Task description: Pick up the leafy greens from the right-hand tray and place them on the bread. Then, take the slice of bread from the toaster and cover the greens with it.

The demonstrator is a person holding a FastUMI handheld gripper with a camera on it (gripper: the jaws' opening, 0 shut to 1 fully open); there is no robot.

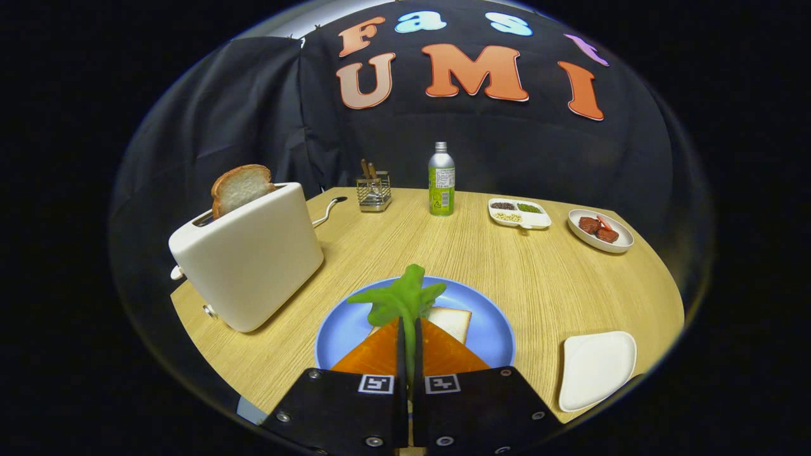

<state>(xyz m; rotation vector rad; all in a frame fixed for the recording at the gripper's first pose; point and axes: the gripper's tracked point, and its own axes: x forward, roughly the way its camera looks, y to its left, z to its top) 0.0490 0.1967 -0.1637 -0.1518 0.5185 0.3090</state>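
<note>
My gripper (408, 323) is shut on the stalk of the leafy greens (402, 297), whose leaves stick up past the fingertips. The greens hang over a blue plate (488, 329) just ahead of the fingers. On that plate lies a white slice of bread (453, 322), partly hidden behind the fingers. To the left stands a cream toaster (253, 253) with a second slice of bread (241, 187) poking out of its slot. The small white tray (595, 367) to the right of the plate has nothing on it.
At the back of the wooden table (570, 278) stand a cutlery holder (374, 190), a green bottle (441, 180), a white divided dish (519, 213) of seeds and a white plate (600, 229) with red pieces. A spoon (329, 208) lies behind the toaster.
</note>
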